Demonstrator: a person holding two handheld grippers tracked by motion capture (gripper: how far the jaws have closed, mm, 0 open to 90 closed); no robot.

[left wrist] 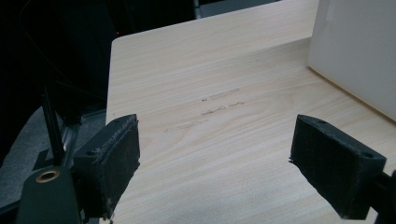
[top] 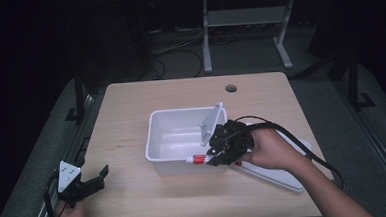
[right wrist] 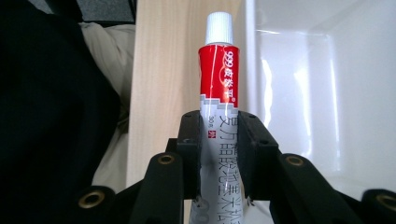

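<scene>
The right gripper (right wrist: pixel 218 140) clamps its jaws on an ointment tube (right wrist: pixel 218 93) over the white bin's (top: pixel 155 140) rim, probably for dropping; the left gripper (left wrist: pixel 215 163) idles with jaws apart.

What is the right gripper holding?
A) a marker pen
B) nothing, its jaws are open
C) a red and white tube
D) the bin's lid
C: in the right gripper view, the right gripper has its jaws clamped on the sides of a red and white tube with a white cap, beside the white bin.
</scene>
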